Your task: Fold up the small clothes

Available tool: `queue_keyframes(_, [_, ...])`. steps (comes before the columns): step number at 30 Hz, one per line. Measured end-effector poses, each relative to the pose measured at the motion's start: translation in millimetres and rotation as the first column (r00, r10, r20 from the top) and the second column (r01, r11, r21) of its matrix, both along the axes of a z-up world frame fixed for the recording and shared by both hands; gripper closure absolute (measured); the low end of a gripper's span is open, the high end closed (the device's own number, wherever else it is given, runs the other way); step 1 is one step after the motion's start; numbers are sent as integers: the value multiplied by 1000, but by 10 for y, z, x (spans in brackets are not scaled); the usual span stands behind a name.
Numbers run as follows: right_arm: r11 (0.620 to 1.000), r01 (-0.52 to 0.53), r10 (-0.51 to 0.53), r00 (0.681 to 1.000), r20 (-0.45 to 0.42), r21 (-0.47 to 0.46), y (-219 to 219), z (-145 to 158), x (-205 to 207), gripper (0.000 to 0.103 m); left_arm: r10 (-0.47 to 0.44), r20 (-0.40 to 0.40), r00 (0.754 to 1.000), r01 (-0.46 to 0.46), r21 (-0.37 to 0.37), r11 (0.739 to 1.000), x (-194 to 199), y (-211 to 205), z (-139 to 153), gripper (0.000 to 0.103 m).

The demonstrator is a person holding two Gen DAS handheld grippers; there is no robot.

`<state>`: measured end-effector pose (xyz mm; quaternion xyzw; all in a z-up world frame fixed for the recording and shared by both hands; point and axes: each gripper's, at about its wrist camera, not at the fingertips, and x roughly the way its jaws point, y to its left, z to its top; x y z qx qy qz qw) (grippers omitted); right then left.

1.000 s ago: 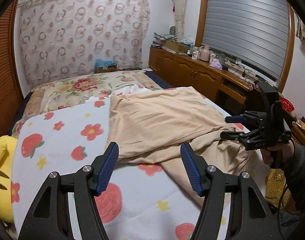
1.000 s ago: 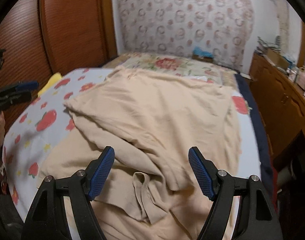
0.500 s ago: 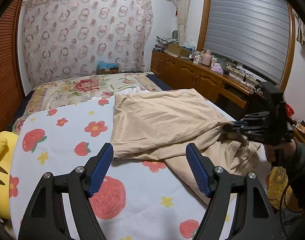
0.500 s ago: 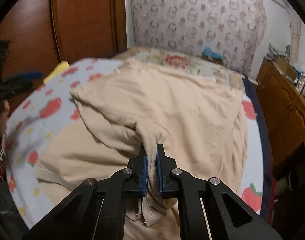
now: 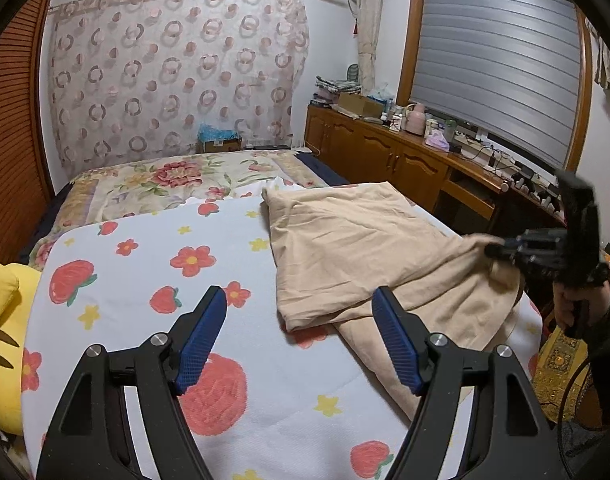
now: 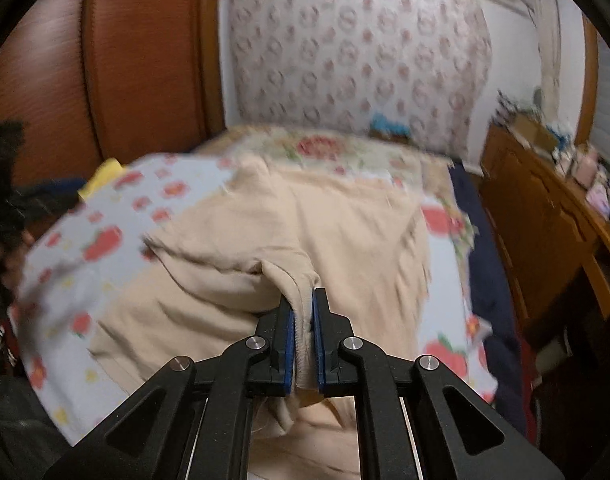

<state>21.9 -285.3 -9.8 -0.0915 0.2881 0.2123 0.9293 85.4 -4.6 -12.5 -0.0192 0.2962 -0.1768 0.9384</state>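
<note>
A beige garment (image 5: 357,248) lies rumpled on the right half of the bed, on a white strawberry-print sheet (image 5: 145,280). My left gripper (image 5: 301,336) is open and empty, held above the sheet to the left of the garment's near edge. My right gripper (image 6: 303,312) is shut on a bunched fold of the beige garment (image 6: 305,220) and lifts it off the bed. In the left wrist view the right gripper (image 5: 501,250) shows at the far right, pinching the cloth.
A wooden cabinet (image 5: 385,156) with clutter on top runs along the bed's right side under the window. A yellow plush toy (image 5: 1,320) lies at the bed's left edge. A wooden headboard wall (image 6: 137,60) stands on the left. A floral quilt (image 5: 165,184) covers the far end.
My right gripper closed on a fold of the beige garment and has pulled it up and toward the bed's right edge. My left gripper stayed open and drew back slightly.
</note>
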Motion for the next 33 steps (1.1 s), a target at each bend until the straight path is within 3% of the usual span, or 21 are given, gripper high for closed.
queue_keyframes(6, [999,35,-36,997,-65,-13,-9,-269,92,95,7,-5,1000,-7,13,1000,3,-9,-10,27])
queue_keyframes(14, [998,47,-48,997,-56,-35,-83,-135,57,90,7,-5,1000,-7,11,1000,5,-15,-20,27])
queue_keyframes(21, [998,64,-65,998,-12,-25,-212,4,-28,59,8,-1,1000,-8,11,1000,-5,-10,-34,27])
queue_keyframes(26, [1000,13,-12,1000,25,-25,-60,125,-2,53,13,1,1000,-13,21,1000,-11,13,-47,27])
queue_keyframes(33, [992,-115,117,992,43,-57,538,148,216,52,36,-2,999,-36,26,999,-30,123,-76,27])
